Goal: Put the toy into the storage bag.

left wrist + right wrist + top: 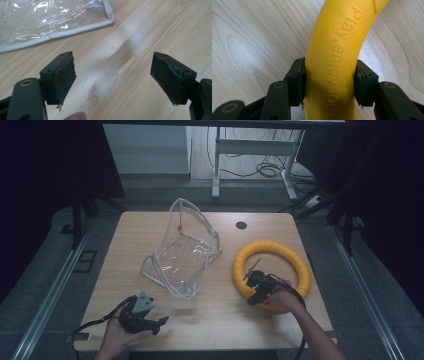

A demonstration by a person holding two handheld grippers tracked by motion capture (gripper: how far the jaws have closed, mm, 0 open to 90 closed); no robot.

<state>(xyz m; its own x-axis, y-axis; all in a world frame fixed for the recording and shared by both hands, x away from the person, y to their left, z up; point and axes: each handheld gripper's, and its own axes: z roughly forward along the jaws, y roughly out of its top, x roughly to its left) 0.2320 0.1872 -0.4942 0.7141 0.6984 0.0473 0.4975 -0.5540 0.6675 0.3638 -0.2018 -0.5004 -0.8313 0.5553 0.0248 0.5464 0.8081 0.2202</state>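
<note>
On the wooden bench (215,315), the right gripper (329,82) was clamped on the yellow ring (337,50); the left gripper (113,77), jaws apart, sat near the clear bag (182,255).

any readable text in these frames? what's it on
"play.enjoy.toge": embossed along the yellow ring, in the right gripper view, where the right gripper clamps it. The last word runs out of frame, so its ending is unreadable.
No text can be made out on the clear bag or the table.

High view overhead, facing forward-down on table (210,320); claw cameras close, sharing its wood surface
</note>
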